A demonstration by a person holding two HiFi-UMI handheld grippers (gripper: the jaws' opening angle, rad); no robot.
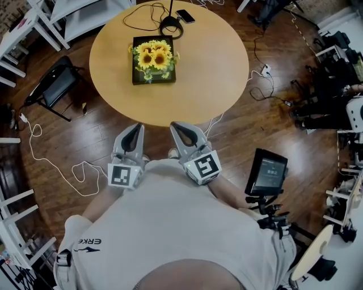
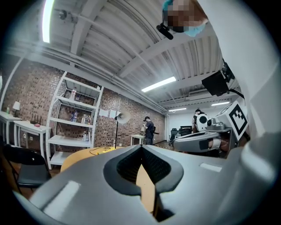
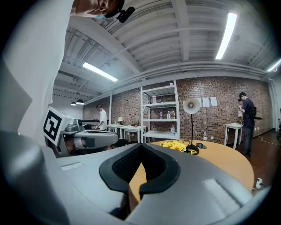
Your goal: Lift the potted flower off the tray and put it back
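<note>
Head view: potted flower [image 1: 154, 56] on tray [image 1: 139, 79], well beyond left gripper [image 1: 136, 126] and right gripper [image 1: 180, 125], fingers [image 1: 129, 141] closed, empty.

The near half of the round table [image 1: 210, 90] is bare wood, so the way from its near edge to the potted flower [image 1: 153, 57] on its tray [image 1: 138, 80] lies open, and the right half is clear too. Just beyond the tray, 1 black stand base [image 1: 171, 26] and 1 phone [image 1: 185, 16] crowd the far side. 1 black chair [image 1: 54, 85] stands near the table's left edge.
</note>
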